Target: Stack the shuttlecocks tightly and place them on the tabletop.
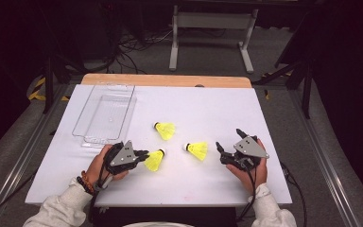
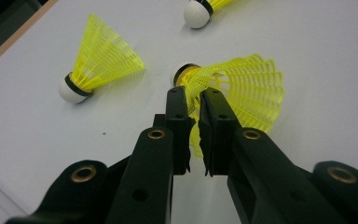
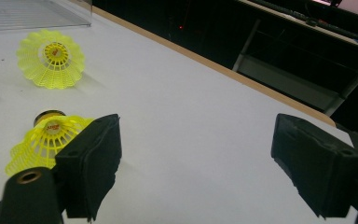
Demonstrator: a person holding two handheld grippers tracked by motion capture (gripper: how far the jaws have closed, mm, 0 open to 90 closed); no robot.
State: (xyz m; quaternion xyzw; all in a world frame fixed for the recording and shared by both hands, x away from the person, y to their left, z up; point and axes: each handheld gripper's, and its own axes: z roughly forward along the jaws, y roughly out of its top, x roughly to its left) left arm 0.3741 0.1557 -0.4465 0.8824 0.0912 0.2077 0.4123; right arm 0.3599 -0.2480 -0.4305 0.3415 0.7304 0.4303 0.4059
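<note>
Three yellow shuttlecocks are seen on the white table (image 1: 208,184). One of them, the held shuttlecock (image 1: 154,161), lies low and left of centre in the high view, its mesh skirt pinched between the nearly closed jaws of the left gripper (image 1: 139,155); in the left gripper view the skirt edge is seen squeezed between the two black pads, the cork end pointing away. The skirt was probably chosen because it is soft and easy to clamp.

A second shuttlecock (image 1: 165,130) rests just above it, and a third shuttlecock (image 1: 197,150) lies to its right, near the right gripper (image 1: 228,146), whose jaws are spread wide with nothing between them, likely kept ready. A clear plastic tray (image 1: 86,135) sits at the upper left of the table, judged to be the destination.
</note>
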